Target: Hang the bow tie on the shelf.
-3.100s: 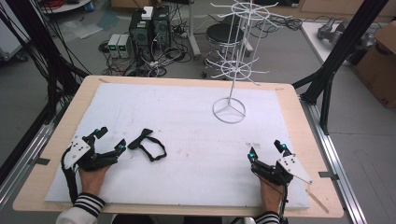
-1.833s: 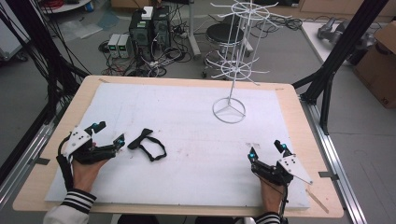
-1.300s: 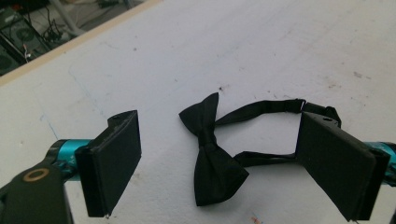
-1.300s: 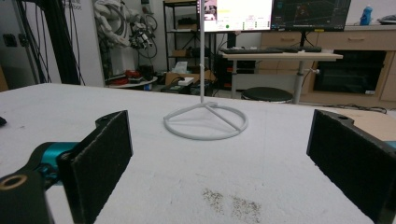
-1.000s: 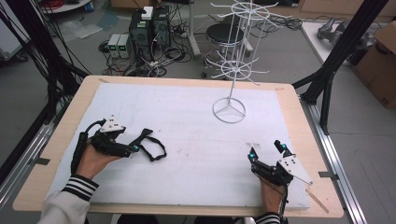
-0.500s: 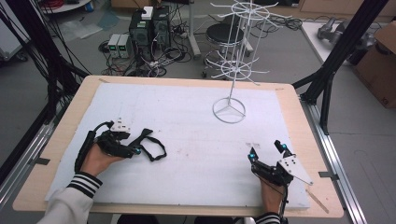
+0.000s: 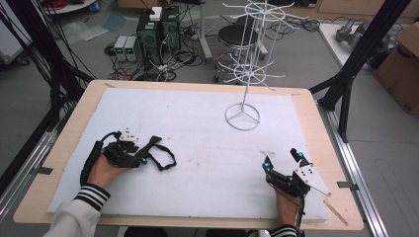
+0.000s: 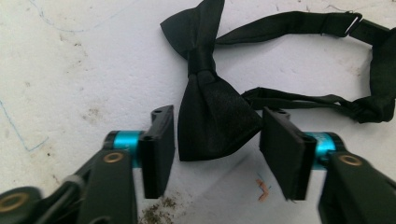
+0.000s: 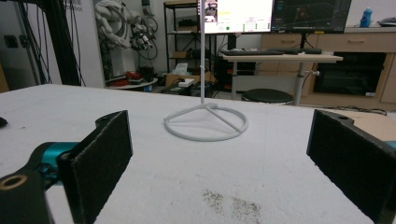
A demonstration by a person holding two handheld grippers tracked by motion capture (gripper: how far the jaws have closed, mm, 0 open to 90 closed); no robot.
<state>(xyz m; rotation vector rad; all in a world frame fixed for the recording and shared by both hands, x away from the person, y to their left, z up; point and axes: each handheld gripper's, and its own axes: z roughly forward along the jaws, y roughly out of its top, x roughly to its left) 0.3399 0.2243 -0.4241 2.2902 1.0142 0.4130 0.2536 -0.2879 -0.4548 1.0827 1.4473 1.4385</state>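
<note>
- Black satin bow tie point(image 8: 205, 100) lies flat on the white sheet, at the left near part of the table, with its strap point(image 8: 327, 60) looped out to the side away from the person's left hand
- Left gripper point(image 8: 215, 149) is right at it: jaws spread apart, one wing of the bow sitting in the gap between the two pads, neither pad pressing the cloth as far as I can see
- From above, the same gripper point(image 7: 126, 153) lies low on the sheet, tips pointing at the tie point(image 7: 155, 150)
- Reads to me as the reach-and-grasp step, with the pinch itself not yet made
- Next move, I'd judge, is to close the pads on that wing near the knot; satin is slippery and limp, so a shallow bite could let it slide out, and the strap will trail when lifted
- Right gripper point(image 7: 282, 165) rests at the near right of the table, jaws wide apart and holding nothing, well away from the tie
- White wire display stand point(image 7: 243, 74) rises at the far middle, its ring base point(image 9: 205, 122) on the sheet; a likely place for the tie to go
- White sheet point(image 7: 207, 148) is scuffed and speckled with dirt, laid over a wooden tabletop point(image 7: 74, 128)
- Beyond: computers and cables point(image 7: 158, 39) on the floor, a stool point(image 7: 237, 35), black frame struts, a cardboard box point(image 7: 402, 64) at right, and monitors point(image 9: 280, 14) on a desk
</note>
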